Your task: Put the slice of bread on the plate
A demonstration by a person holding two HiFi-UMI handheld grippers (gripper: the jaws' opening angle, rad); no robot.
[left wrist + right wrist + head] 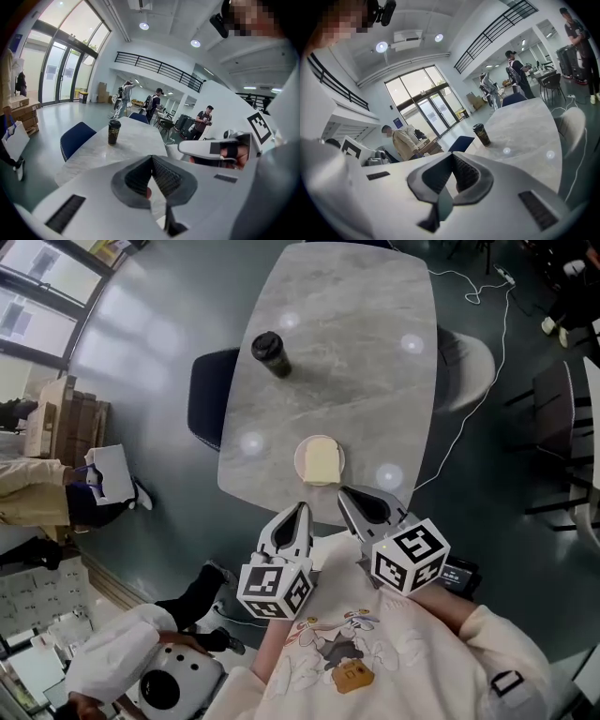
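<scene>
A pale slice of bread (322,462) lies flat on a small round white plate (300,463) near the front edge of the grey marble table (356,343). Both grippers hover just short of that edge, apart from the plate. My left gripper (302,508) is shut and holds nothing; in its own view its jaws (151,157) meet at the tips. My right gripper (343,492) is also shut and empty, its tips closest to the plate; its jaws (451,154) are closed in its own view. Neither gripper view shows the bread.
A dark paper cup (270,353) stands at the table's far left. A dark blue chair (204,395) sits left of the table and a white chair (469,371) right of it. A cable (469,418) trails over the floor. People stand around at the left.
</scene>
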